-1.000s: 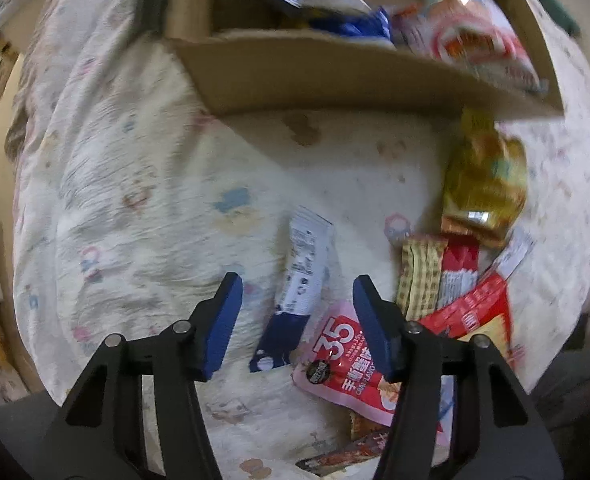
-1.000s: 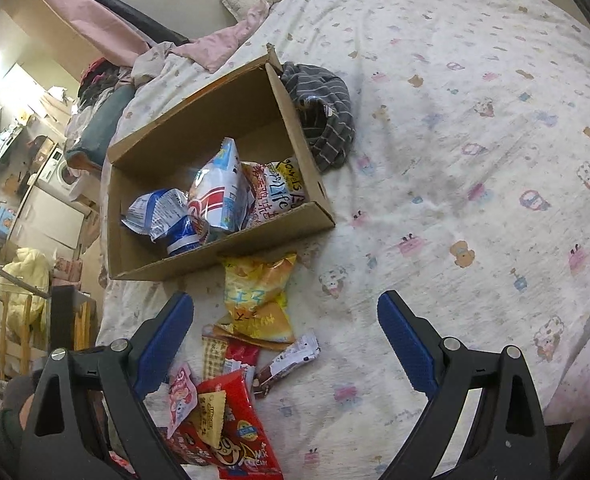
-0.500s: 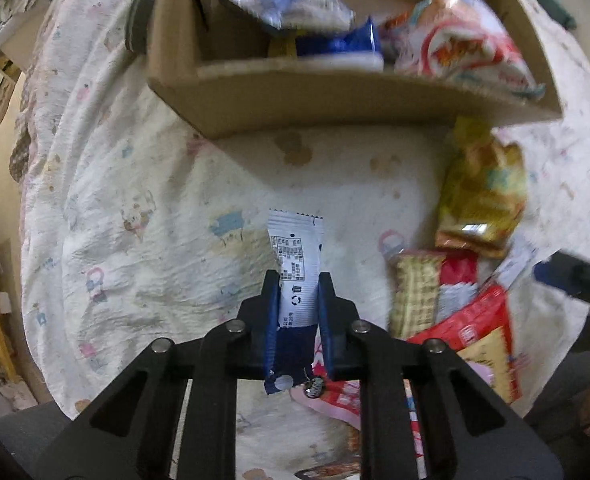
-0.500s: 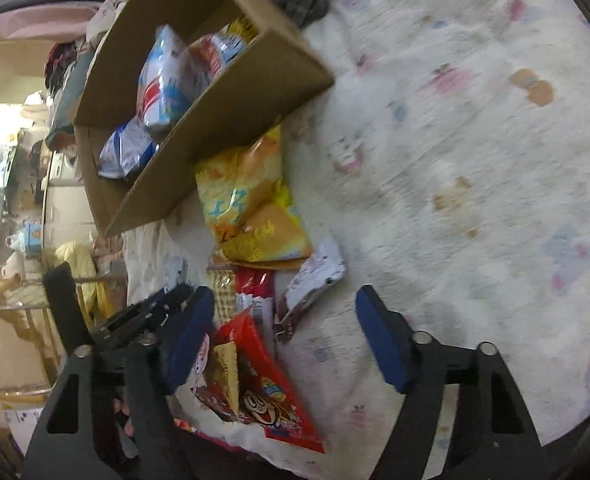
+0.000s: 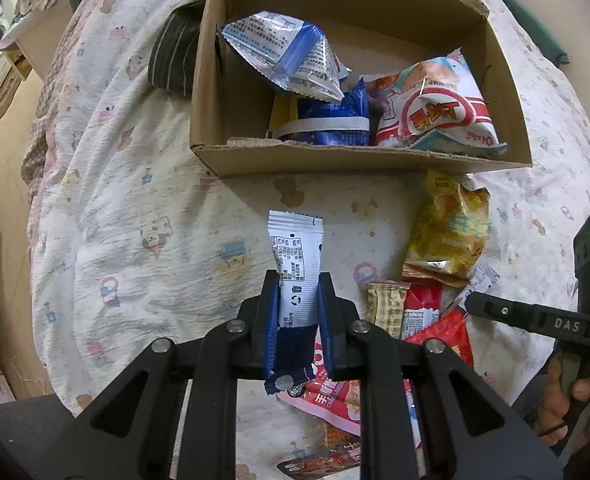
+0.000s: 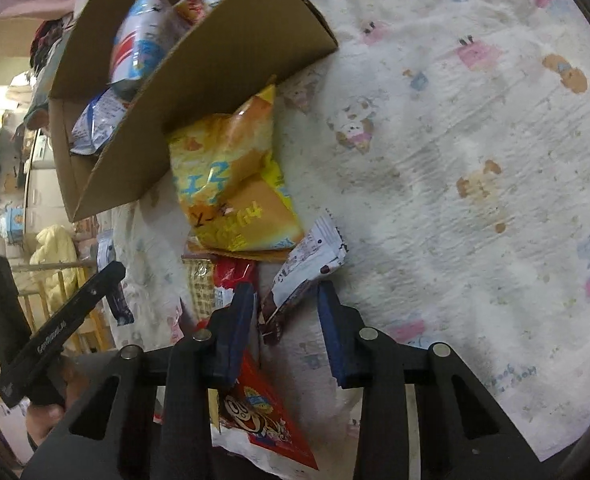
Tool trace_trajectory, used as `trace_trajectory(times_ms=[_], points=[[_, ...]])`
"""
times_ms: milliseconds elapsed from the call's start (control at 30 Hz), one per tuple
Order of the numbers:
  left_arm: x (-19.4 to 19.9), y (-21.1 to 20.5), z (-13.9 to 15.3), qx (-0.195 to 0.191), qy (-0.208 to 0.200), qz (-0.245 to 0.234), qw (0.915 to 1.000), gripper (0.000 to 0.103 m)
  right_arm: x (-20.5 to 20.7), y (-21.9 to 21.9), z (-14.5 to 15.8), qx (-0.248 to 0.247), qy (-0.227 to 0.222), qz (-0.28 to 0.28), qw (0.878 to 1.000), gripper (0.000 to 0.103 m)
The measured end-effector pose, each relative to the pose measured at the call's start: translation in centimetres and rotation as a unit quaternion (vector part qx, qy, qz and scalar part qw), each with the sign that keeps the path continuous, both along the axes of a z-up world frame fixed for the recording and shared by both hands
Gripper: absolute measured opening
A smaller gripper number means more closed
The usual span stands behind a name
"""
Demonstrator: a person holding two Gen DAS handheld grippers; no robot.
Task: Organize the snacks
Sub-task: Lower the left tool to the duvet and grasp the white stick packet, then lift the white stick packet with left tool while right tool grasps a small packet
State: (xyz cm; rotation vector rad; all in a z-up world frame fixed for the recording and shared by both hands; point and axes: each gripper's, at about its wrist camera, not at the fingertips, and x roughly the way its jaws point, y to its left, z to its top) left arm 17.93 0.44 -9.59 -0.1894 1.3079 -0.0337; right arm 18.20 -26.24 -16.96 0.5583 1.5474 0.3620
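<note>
Right now left gripper has its fingers pinching a white-and-navy snack stick, gripped at the dark lower part, white printed end sticking out toward the cardboard box. Stick looks lifted off the bed sheet, not lying flat. Right gripper is pointed down at the loose pile, fingers partly spread and closing, with a small white-and-brown wrapper between them; pads not pressing on it yet, gap visible on both sides. That wrapper lies on the sheet, just beside the yellow chip bag, which leans against the outside of the box's near wall. Next to it: a beige-and-red packet partly under the yellow bag, and a red bag with cartoon eyes under the right gripper's fingers. Left view also shows a pink-red packet below the held stick. Inside the box: a blue-and-white bag on top at the left, a dark blue pack beneath it, a red-and-white bag at the right. A striped dark cloth sits against the box's outer left side. A person's hand holds the right gripper's handle at the edge of the left view.
</note>
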Motion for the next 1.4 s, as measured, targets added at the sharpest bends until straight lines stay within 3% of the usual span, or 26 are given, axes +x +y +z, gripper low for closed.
trace_trajectory(times_ms=[233,333,433,500,733,933,1400], points=[[-0.1,0.8,0.2,-0.005,0.000,0.007,1.0000,0.015,0.9,1.0,-0.5,-0.017,0.001,0.010,1.000,0.035],[-0.1,0.9,0.0,-0.004,0.001,0.010,0.9999,0.015,1.1,2.2,-0.9,-0.049,0.001,0.033,0.998,0.035],[-0.1,1.0,0.0,-0.005,0.001,0.013,0.9999,0.015,1.1,3.1,-1.0,-0.068,-0.009,0.051,0.996,0.028],[-0.2,1.2,0.1,-0.007,0.000,0.015,0.9999,0.015,1.0,3.1,-0.7,-0.056,-0.018,0.051,0.997,0.021],[-0.4,1.4,0.0,-0.006,-0.003,0.025,0.9997,0.015,0.1,0.9,2.7,-0.029,-0.093,0.028,0.995,0.021],[-0.7,0.9,-0.2,0.010,-0.010,0.023,0.9996,0.015,-0.9,0.0,6.8,0.010,-0.171,0.026,0.985,0.021],[-2.0,0.0,1.5,0.051,-0.067,0.012,0.9964,0.015,-1.0,1.3,9.5,0.018,-0.223,0.031,0.974,0.021]])
